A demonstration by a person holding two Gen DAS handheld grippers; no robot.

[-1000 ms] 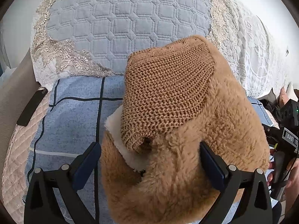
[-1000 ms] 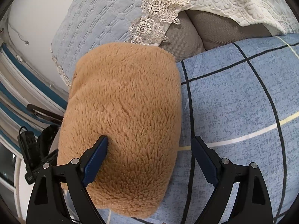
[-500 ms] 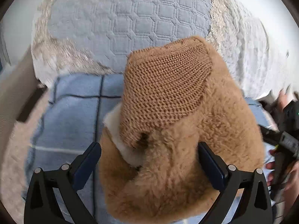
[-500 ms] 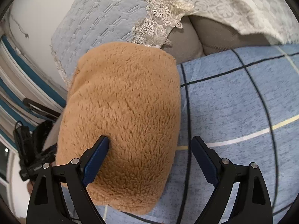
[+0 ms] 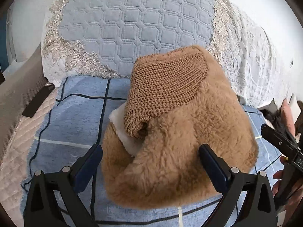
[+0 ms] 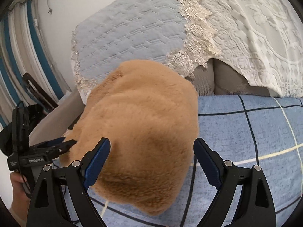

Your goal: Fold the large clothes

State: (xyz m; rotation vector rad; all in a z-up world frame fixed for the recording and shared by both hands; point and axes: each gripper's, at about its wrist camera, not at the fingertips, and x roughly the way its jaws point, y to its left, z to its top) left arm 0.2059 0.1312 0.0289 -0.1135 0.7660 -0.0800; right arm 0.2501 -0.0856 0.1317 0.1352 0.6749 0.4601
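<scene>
**Folded bundle sits between both sets of jaws, neither gripping**

Left wrist view: The tan fleece garment with a brown knitted panel and a white lining edge [image 5: 180,132] lies as a compact folded bundle on the blue checked bed cover [image 5: 75,117]. The left gripper [image 5: 153,162] has its jaws spread wide, one on each side of the bundle's near end. The right pad lies against the fleece, the left pad just beside it; no pinch visible. The bundle's long axis runs from the jaws away toward the grey-blue quilted pillow with lace trim [image 5: 132,24]; knitted panel at the far end. At the right edge, part of the right gripper and the hand holding it [image 5: 284,138].

Right wrist view: The right gripper [image 6: 151,158] also stands wide open. The bundle fills the gap from the left pad, which presses lightly into the pile, almost across; the right pad is over bare cover, clear of the fleece. The left gripper comes in low at the bundle's left side.

Judgement: fold looks nearly complete. Both hands are about equally near, so either could straighten the bundle.
</scene>
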